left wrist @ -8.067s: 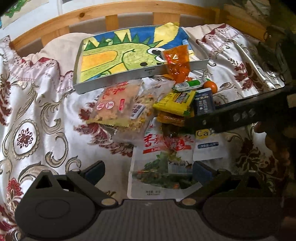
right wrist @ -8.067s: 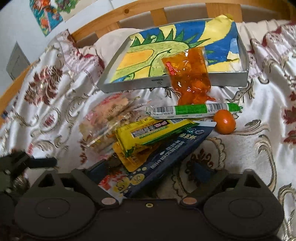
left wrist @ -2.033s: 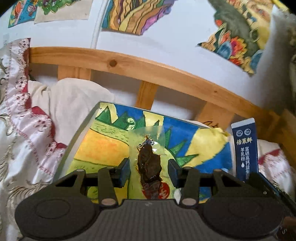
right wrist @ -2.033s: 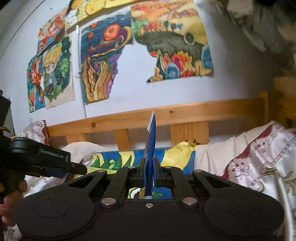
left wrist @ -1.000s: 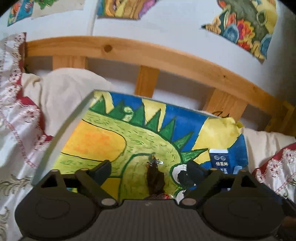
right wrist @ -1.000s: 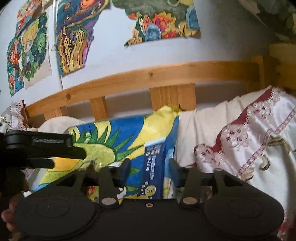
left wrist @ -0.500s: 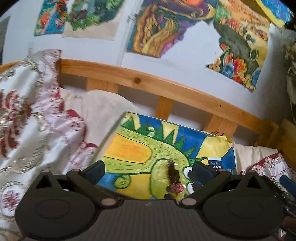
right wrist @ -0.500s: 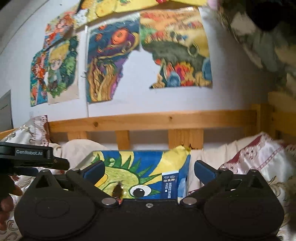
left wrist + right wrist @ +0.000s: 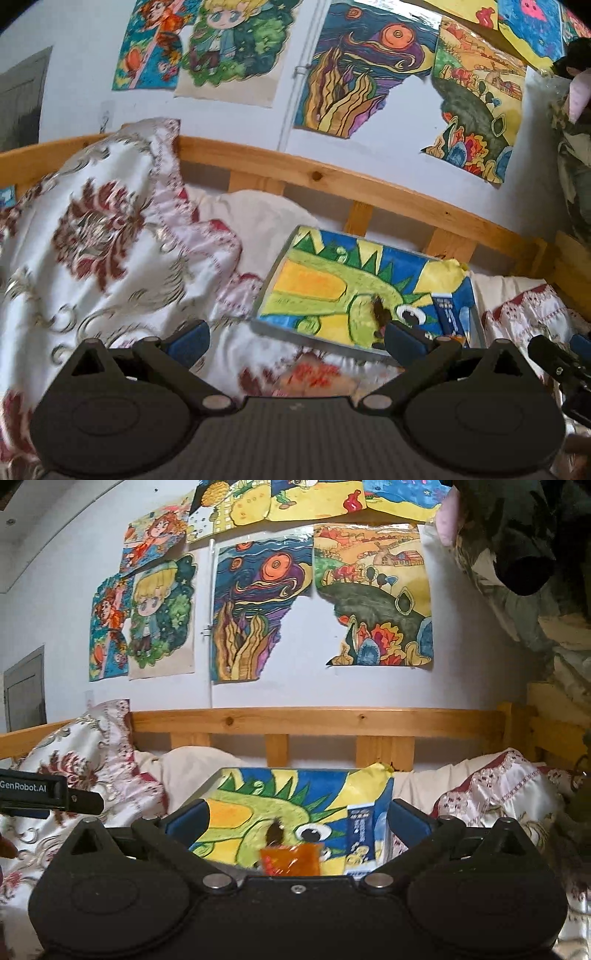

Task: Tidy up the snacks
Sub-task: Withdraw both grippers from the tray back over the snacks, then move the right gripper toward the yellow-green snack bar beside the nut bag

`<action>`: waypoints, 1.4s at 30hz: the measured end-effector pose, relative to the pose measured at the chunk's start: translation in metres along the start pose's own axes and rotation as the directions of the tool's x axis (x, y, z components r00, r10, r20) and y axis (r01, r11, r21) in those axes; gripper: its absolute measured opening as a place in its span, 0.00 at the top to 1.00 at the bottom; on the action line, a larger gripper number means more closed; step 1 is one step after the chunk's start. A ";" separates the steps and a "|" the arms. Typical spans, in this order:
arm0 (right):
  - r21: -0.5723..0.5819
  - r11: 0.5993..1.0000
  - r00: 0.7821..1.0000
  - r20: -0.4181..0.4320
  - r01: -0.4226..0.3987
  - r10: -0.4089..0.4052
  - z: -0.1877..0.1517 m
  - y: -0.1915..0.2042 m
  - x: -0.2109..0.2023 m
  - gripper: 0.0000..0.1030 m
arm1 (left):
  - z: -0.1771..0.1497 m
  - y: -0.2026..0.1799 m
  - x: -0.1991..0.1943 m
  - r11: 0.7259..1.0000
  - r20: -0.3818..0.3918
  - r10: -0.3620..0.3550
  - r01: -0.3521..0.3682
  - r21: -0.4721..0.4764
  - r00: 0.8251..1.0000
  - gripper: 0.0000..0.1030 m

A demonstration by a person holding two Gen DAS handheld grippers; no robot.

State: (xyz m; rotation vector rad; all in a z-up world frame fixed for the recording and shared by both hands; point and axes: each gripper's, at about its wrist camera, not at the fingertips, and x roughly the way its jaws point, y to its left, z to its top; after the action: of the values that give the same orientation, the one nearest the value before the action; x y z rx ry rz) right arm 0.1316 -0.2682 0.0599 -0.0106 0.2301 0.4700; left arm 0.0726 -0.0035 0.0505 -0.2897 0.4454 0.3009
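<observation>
A shallow grey tray (image 9: 269,280) lined with a green dinosaur drawing lies on the bed. In it lie a clear packet of dark dried snack (image 9: 380,314) and a blue milk-powder sachet (image 9: 447,310). My left gripper (image 9: 295,338) is open and empty, pulled back to the tray's left front. My right gripper (image 9: 295,821) is open and empty in front of the tray (image 9: 210,786), where the dark snack (image 9: 275,832), the blue sachet (image 9: 360,840) and an orange jelly packet (image 9: 290,860) at the near rim show.
A white floral bedspread (image 9: 92,236) bunches up at the left. A wooden bed rail (image 9: 314,720) and a wall with drawings stand behind the tray. A blurred snack bag (image 9: 317,376) lies below the left gripper. The left gripper's body (image 9: 44,792) shows at left.
Both grippers opened, dropping the dark snack packet and the blue sachet into the tray, then pulled back. The left gripper has swung left and away; the right has retreated further.
</observation>
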 end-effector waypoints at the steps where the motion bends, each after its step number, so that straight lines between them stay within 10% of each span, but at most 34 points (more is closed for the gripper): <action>1: 0.005 1.000 1.000 -0.004 -0.002 0.002 -0.002 0.003 -0.006 0.01 | -0.003 0.004 -0.003 1.000 -0.004 0.001 -0.001 0.004 1.000 0.00; 19: -0.019 0.999 0.987 -0.158 -0.027 0.023 -0.040 0.064 -0.063 0.01 | -0.057 0.021 -0.036 0.945 -0.130 -0.038 0.078 0.317 0.991 0.00; 42: -0.047 0.998 0.917 -0.395 0.044 -0.059 -0.070 0.073 -0.050 0.01 | -0.074 0.025 -0.026 0.943 -0.281 -0.048 0.136 0.302 0.958 0.00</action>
State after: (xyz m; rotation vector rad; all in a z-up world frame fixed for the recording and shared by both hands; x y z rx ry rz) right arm 0.0400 -0.2304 0.0059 -0.1500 0.6189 0.4162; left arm 0.0138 -0.0114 -0.0068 -0.0322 0.7396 0.0918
